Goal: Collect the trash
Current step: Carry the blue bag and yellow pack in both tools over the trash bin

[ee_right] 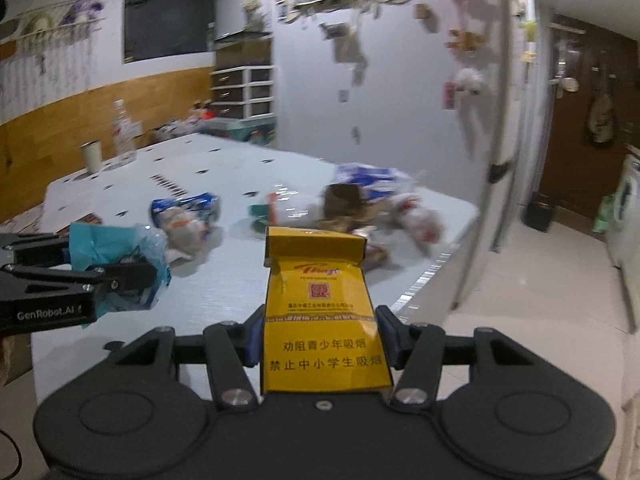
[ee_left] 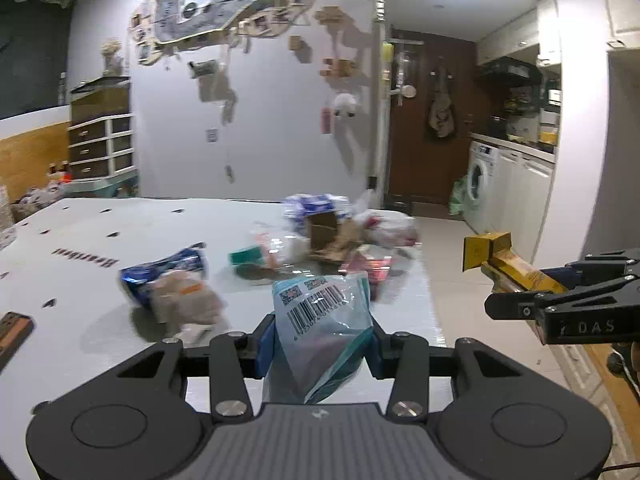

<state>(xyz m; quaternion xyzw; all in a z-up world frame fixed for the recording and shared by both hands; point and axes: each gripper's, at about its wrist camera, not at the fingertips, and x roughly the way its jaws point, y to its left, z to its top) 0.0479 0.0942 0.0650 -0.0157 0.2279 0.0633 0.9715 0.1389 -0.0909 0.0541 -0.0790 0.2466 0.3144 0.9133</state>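
Left wrist view: left gripper (ee_left: 320,344) jaws clamp a blue plastic wrapper (ee_left: 320,328); remaining trash pile (ee_left: 340,236) lies ahead on the counter (ee_left: 100,232)

Right wrist view: right gripper (ee_right: 320,340) jaws grip a yellow carton (ee_right: 320,312), long axis forward; pile ahead, nearer this hand

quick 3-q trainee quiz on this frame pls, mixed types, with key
1. True or false: the left gripper holds a yellow box.
2. What does the right gripper grip? A) paper cup B) yellow cigarette box C) blue snack bag
3. Fill in: the remaining wrappers lie on the white ____.

Key: 1. False: it holds a clear plastic bag with a barcode. 2. B. 3. table.
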